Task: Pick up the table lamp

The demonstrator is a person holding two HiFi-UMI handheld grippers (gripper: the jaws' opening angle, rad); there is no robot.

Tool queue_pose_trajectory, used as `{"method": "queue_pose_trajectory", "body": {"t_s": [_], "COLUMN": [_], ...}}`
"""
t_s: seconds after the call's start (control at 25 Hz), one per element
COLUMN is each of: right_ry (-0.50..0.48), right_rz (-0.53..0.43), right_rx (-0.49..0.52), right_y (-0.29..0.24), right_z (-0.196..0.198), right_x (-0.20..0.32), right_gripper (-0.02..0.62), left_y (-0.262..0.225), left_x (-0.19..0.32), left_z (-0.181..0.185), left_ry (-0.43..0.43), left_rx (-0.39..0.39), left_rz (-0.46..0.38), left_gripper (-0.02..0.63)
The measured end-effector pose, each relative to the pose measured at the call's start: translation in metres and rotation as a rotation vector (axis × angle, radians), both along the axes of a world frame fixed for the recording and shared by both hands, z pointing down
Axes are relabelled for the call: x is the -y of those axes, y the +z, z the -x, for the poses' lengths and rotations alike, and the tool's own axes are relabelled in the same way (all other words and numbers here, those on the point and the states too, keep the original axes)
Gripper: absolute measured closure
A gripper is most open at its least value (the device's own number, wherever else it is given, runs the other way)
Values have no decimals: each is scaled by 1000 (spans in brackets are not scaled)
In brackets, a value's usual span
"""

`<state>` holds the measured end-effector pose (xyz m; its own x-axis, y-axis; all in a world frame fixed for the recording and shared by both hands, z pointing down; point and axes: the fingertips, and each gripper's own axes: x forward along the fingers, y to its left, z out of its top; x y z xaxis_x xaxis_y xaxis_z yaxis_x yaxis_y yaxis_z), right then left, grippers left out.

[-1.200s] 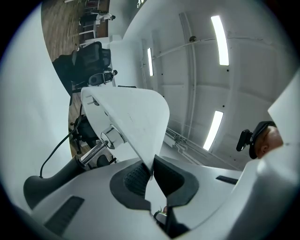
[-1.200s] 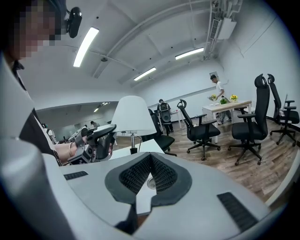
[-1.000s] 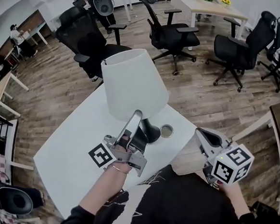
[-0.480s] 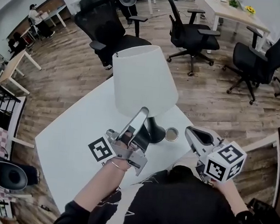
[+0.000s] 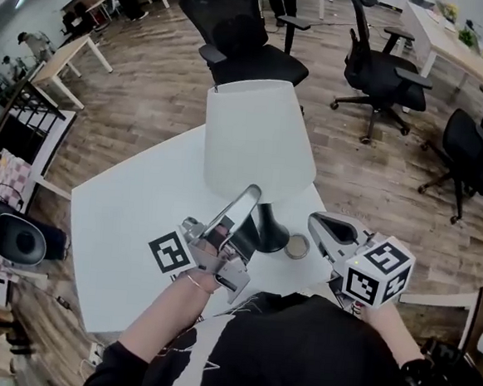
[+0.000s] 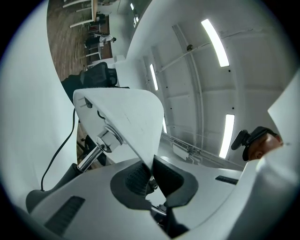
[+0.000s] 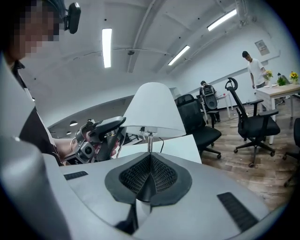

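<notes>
Pinching the table lamp (image 5: 258, 139), standing on the desk (image 5: 123, 220), by its thin, light shade rim with your left claw (image 5: 251, 193), you had your right claw (image 5: 316, 224) pressed together, empty; the stiff stem (image 7: 149, 139) seemed safer.

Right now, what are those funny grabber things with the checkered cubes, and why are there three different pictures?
A person is holding two hand tools called grippers. Each has two jaws that pinch like tongs, and the patterned cubes are just part of them. One picture comes from a camera on the person's head, looking down. The other two come from small cameras riding on each gripper, looking along its jaws. On the white table are a lamp and, beside its black base, a small round thing I can't identify. The left gripper is pinching the bottom rim of the lamp's white shade. The right gripper is shut, holds nothing and points toward the lamp.
</notes>
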<state>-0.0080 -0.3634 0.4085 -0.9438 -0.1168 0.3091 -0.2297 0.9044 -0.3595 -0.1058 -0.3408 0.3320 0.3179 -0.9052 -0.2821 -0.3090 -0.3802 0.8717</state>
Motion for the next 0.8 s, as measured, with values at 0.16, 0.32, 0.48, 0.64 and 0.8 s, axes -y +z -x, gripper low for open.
{"method": "queue_pose_trajectory", "body": {"t_s": [0.16, 0.32, 0.48, 0.64, 0.8], "right_ry": [-85, -166, -261, -325, -349], "right_rz": [37, 49, 8, 6, 52], "right_rx": [2, -2, -28, -45, -70], "right_y": [10, 21, 33, 50, 75], "right_z": [19, 40, 64, 82, 93], "right_x": [9, 9, 4, -4, -18], "right_gripper": [580, 580, 535, 454, 396], "left_y": [-1, -1, -1, -3, -3], "left_x": [4, 2, 1, 0, -4], "left_z": [7, 13, 14, 17, 21], "left_ry": [-44, -91, -141, -198, -257], "left_rx": [8, 15, 10, 9, 7], "left_rz": [-2, -3, 3, 9, 14], "left_gripper": [586, 586, 586, 586, 586]}}
